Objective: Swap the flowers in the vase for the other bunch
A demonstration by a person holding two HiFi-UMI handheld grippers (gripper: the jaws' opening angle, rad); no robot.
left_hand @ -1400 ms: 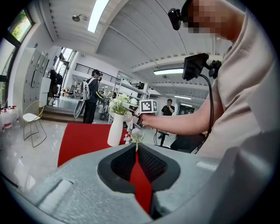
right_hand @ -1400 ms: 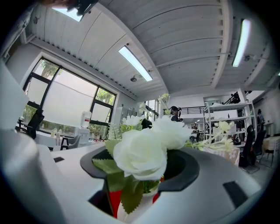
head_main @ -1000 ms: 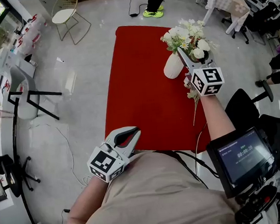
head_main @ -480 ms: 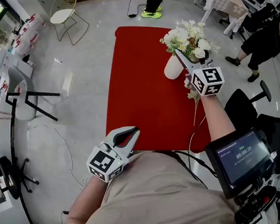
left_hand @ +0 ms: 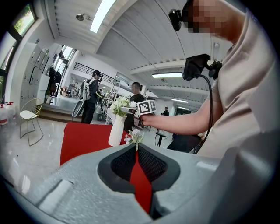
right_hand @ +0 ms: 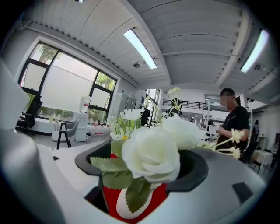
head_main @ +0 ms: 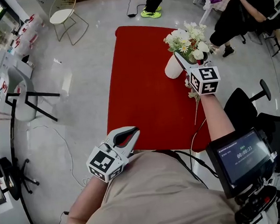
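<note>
A white vase (head_main: 171, 68) with white flowers (head_main: 187, 36) stands at the right side of the red table (head_main: 142, 84). My right gripper (head_main: 179, 58) reaches into the bunch just above the vase mouth. Its jaws have just been opening, and a white rose (right_hand: 151, 153) and its leaves stand between them without being pressed. In the right gripper view the gripper (right_hand: 142, 175) looks down on the vase (right_hand: 131, 211). The other bunch (head_main: 192, 94) lies on the table beside the vase, stem toward me. My left gripper (head_main: 132, 132) hangs shut and empty near my body, its jaw tips (left_hand: 136, 151) together.
A person in black (head_main: 238, 8) stands at the far right by a white table. A wire chair (head_main: 65, 13) is at the back left and a black stool frame (head_main: 29, 101) at the left. An office chair (head_main: 248, 102) and a screen (head_main: 239, 161) sit at my right.
The right gripper has shifted only slightly at the flowers. A person in black has walked in from the right to the upper right. The left gripper has stayed put.
</note>
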